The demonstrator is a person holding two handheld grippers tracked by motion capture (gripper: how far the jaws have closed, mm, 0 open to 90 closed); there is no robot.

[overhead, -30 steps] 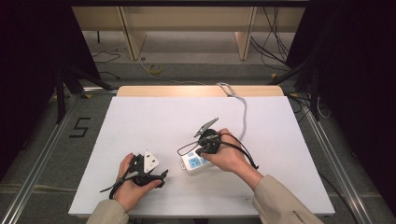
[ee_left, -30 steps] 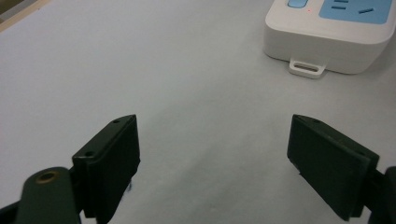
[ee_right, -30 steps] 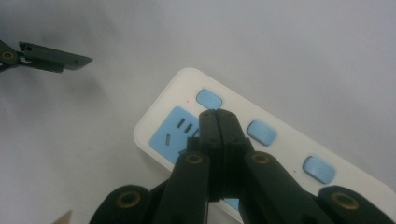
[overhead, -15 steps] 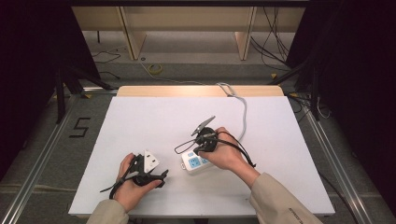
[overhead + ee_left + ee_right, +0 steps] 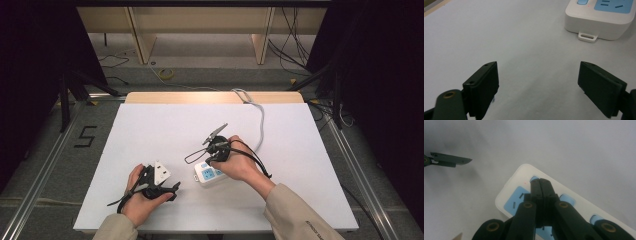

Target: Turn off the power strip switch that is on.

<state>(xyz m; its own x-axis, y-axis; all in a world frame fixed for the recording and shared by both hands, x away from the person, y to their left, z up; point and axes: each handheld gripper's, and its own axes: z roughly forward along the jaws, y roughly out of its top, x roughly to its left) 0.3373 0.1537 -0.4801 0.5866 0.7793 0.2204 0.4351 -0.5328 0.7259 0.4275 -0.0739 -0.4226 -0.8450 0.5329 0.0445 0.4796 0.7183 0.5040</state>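
A white power strip [image 5: 206, 175] with blue sockets lies on the white table [image 5: 150, 125], at the front middle. My right gripper [image 5: 209, 161] points down onto it. In the right gripper view the right gripper [image 5: 540, 182] has its jaws pressed together, with the tips at a small blue button [image 5: 533, 179] near the end of the power strip [image 5: 511, 185]. Nothing is between the jaws. My left gripper [image 5: 172, 190] rests low at the front left and is aimed at the strip. In the left gripper view the left gripper [image 5: 539, 68] is wide open and empty, a short way from the power strip [image 5: 599, 20].
The strip's grey cord [image 5: 260, 122] runs back over the table's far wooden edge [image 5: 210, 97]. A tiny red light [image 5: 524, 183] glows beside the button. One jaw of the left gripper [image 5: 451, 160] shows at the upper left of the right gripper view.
My right gripper has edged slightly to the left above the power strip. The left hand has kept still.
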